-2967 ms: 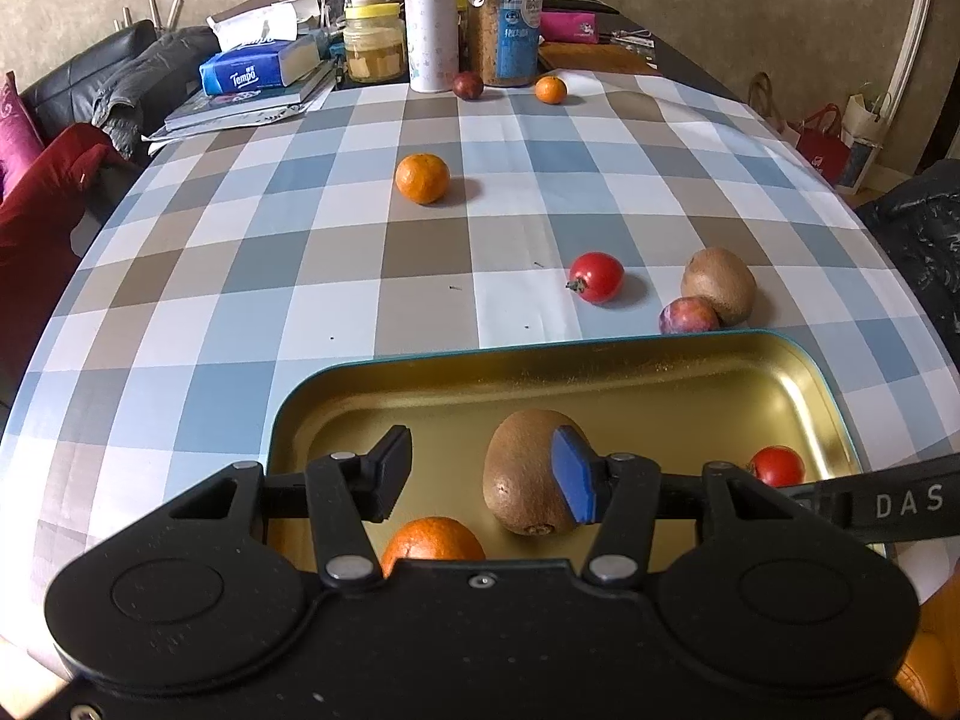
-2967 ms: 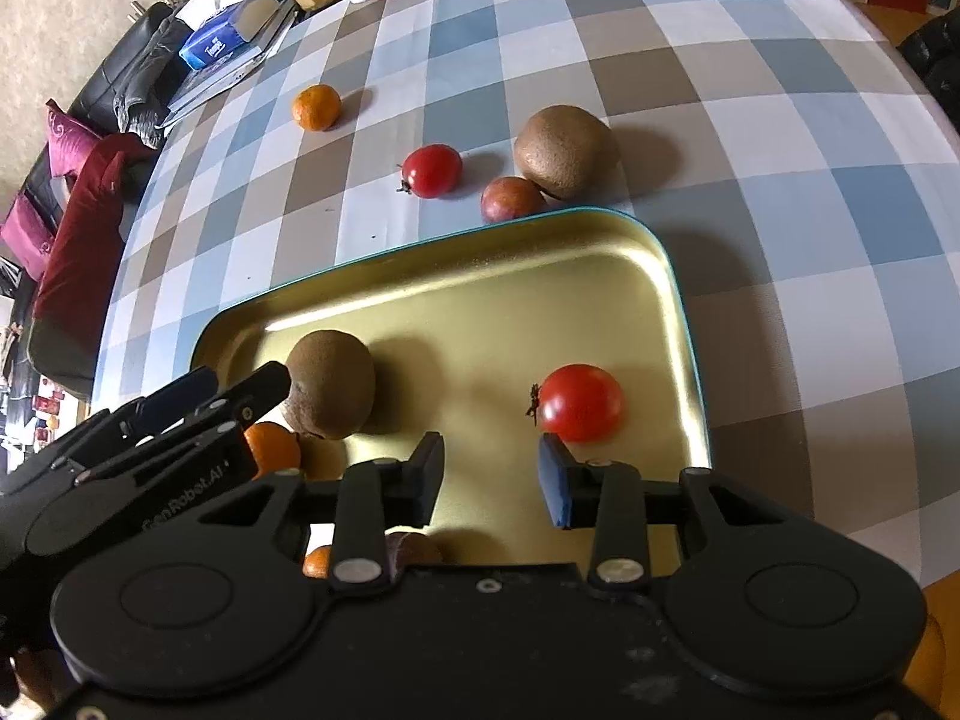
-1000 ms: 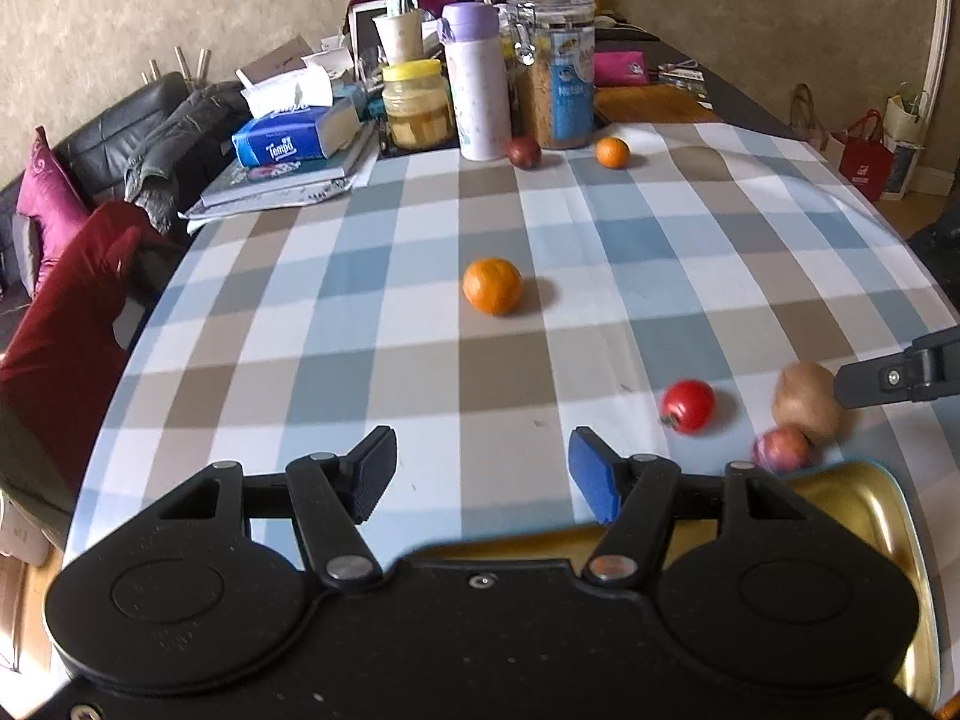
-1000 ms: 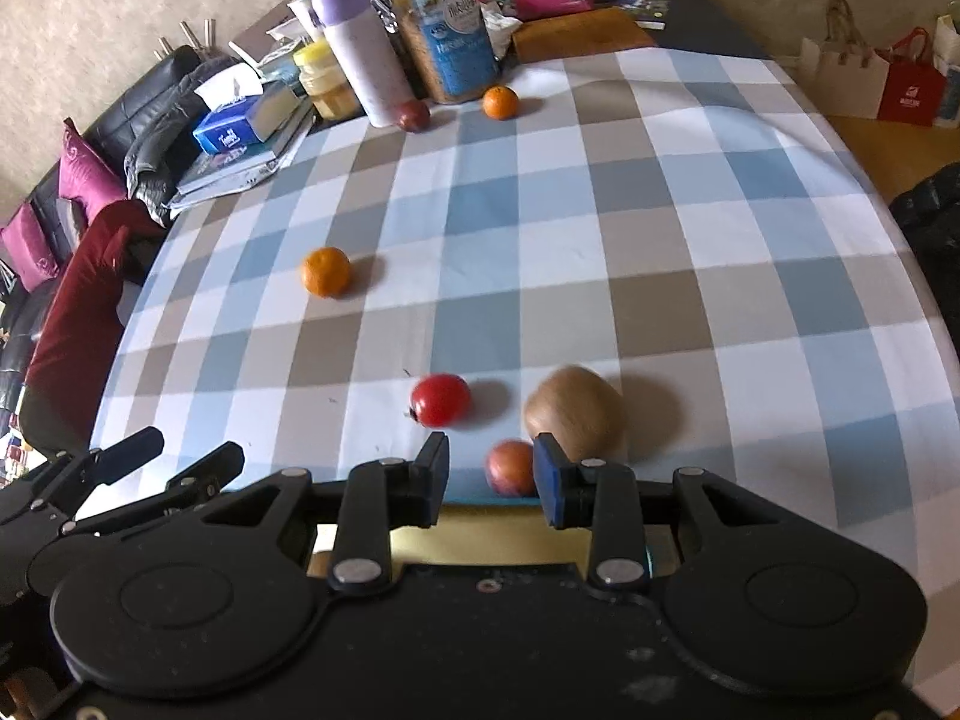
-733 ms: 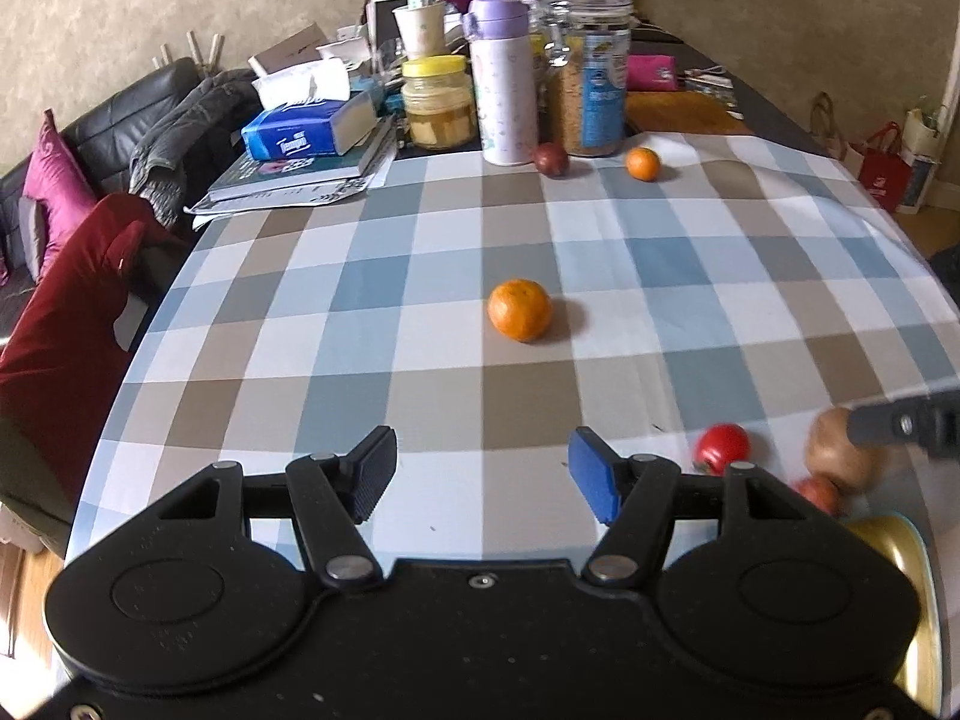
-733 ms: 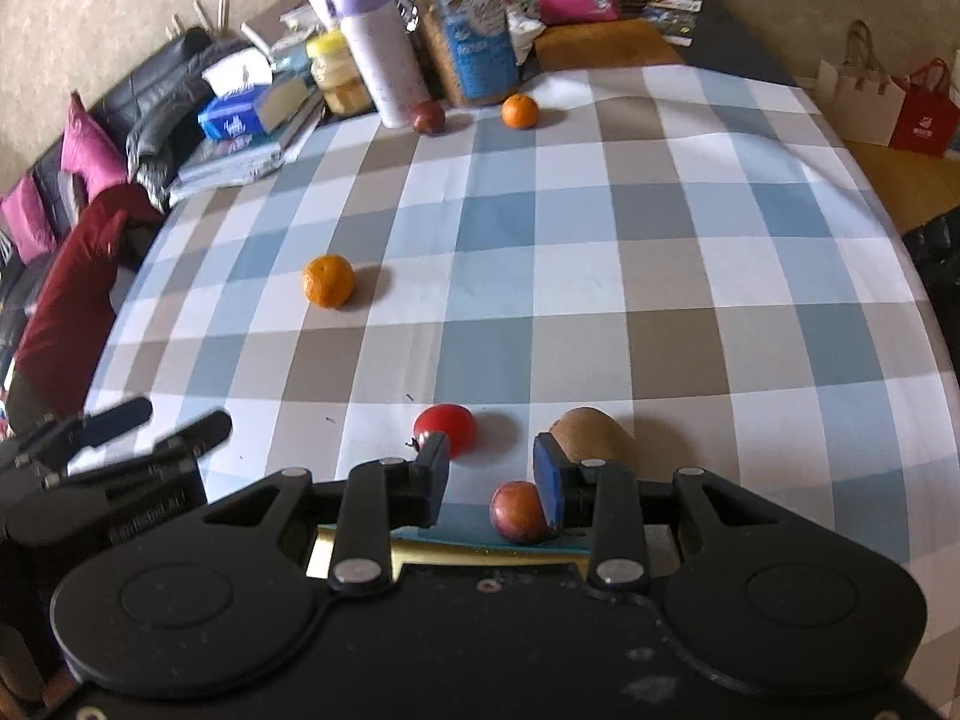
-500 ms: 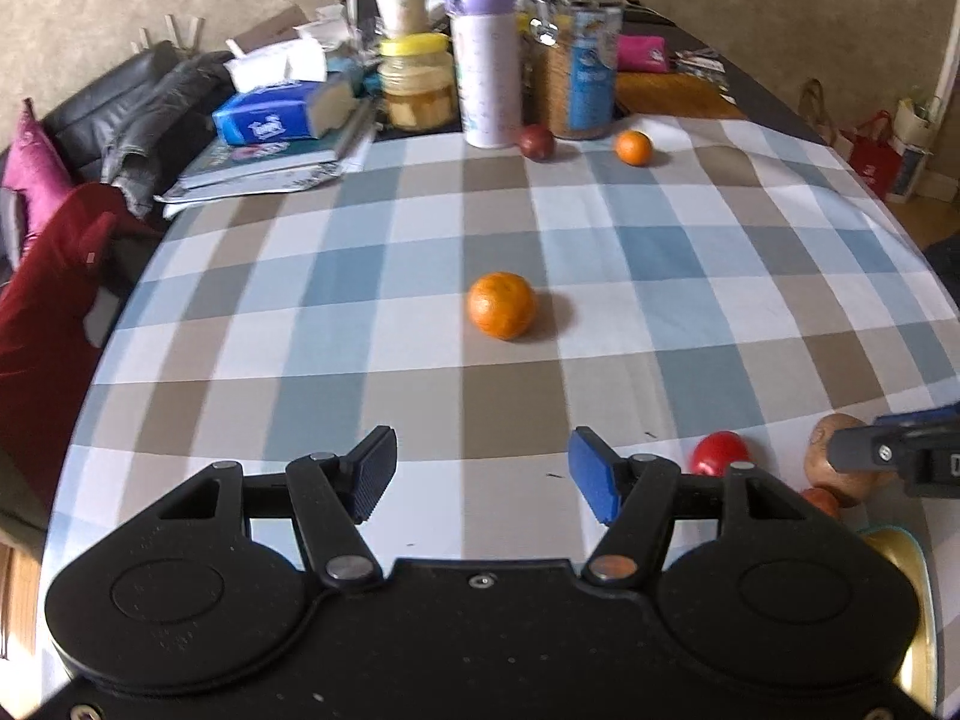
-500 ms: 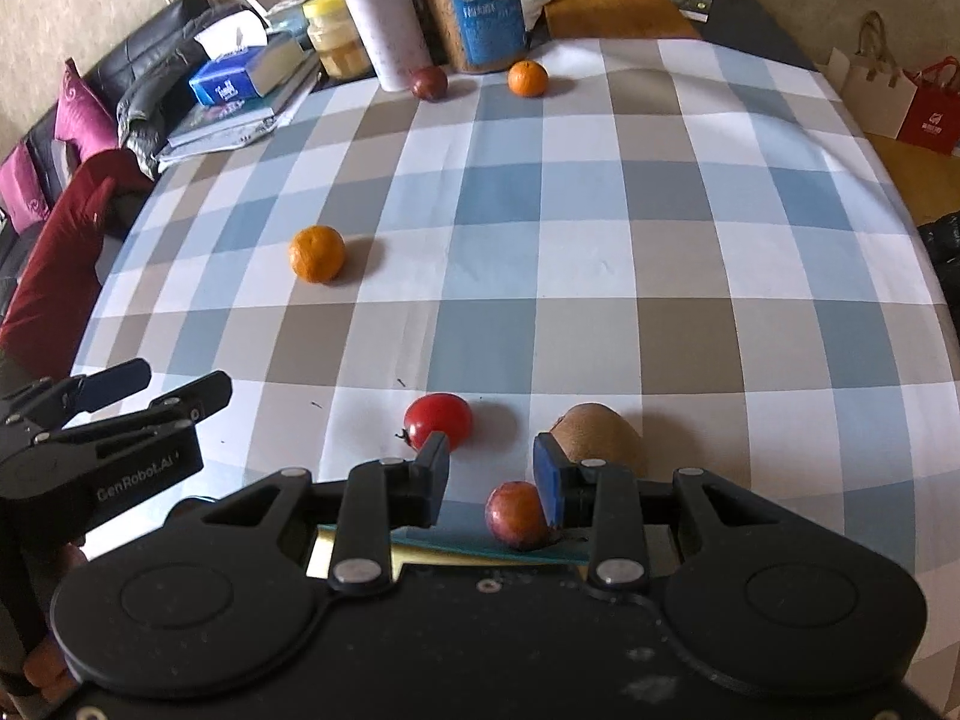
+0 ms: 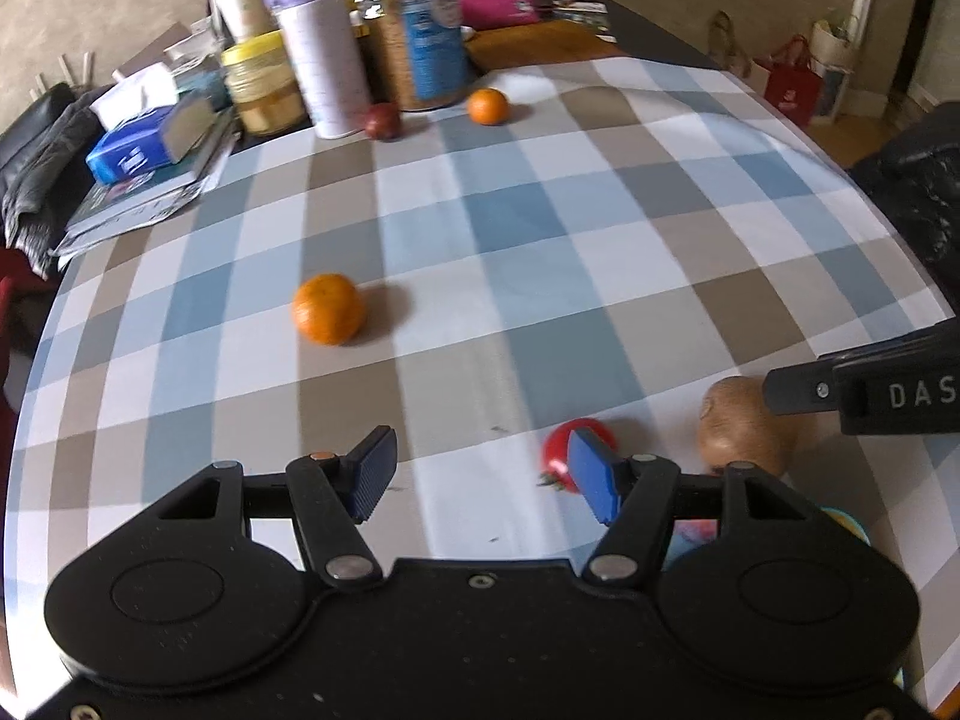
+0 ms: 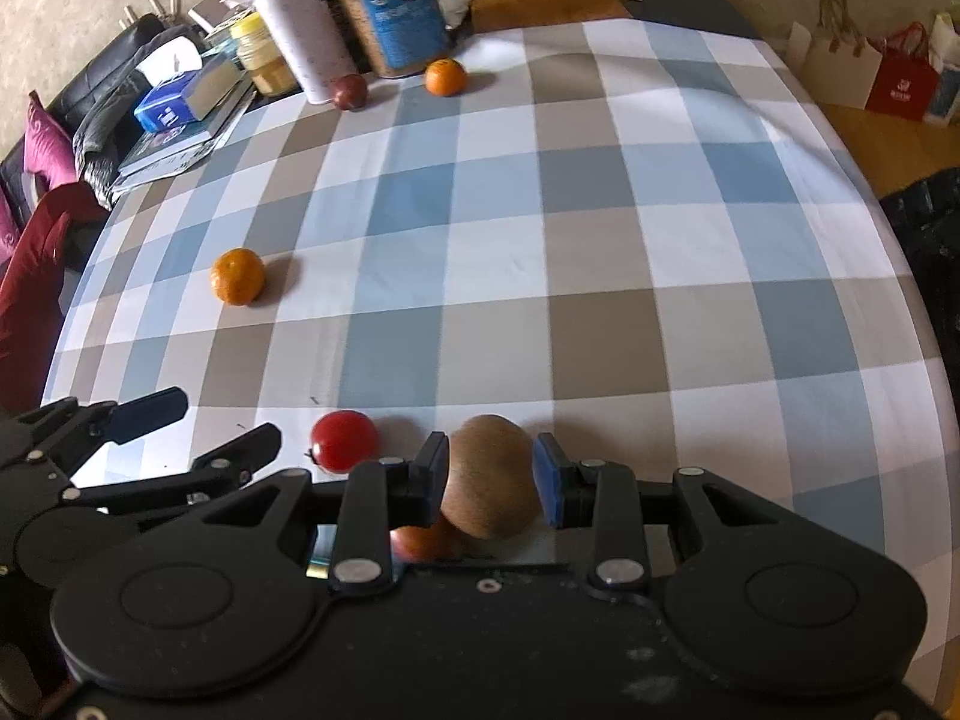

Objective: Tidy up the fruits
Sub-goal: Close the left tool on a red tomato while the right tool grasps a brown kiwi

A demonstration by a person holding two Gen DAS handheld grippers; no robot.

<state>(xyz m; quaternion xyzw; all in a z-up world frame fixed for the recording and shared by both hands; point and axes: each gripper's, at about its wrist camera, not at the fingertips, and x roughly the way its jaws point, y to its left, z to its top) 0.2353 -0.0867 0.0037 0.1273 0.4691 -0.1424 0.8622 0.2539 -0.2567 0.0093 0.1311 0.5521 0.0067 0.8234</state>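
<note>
My right gripper (image 10: 489, 489) is open with its jaws on either side of a brown kiwi (image 10: 492, 483) on the checked tablecloth; whether the pads touch it I cannot tell. A plum (image 10: 423, 540) lies just below the kiwi, half hidden. A red tomato (image 10: 344, 441) sits left of them. My left gripper (image 9: 483, 477) is open and empty above the cloth, its right pad in front of the tomato (image 9: 561, 450). The kiwi (image 9: 744, 429) is to its right. An orange (image 9: 328, 316) lies farther off on the left. A small orange (image 9: 487, 105) and a dark plum (image 9: 383, 120) sit at the far end.
Jars, a purple-capped bottle (image 9: 318, 48), a tissue box (image 9: 150, 141) and books crowd the table's far end. A sliver of the gold tray's teal rim (image 9: 843, 519) shows at the lower right of the left wrist view. A red chair (image 10: 36, 258) and cushions stand left of the table.
Both grippers have moved forward off the tray and lower over the cloth. My right gripper has opened wider and come around the kiwi. My left gripper has shifted right toward the tomato.
</note>
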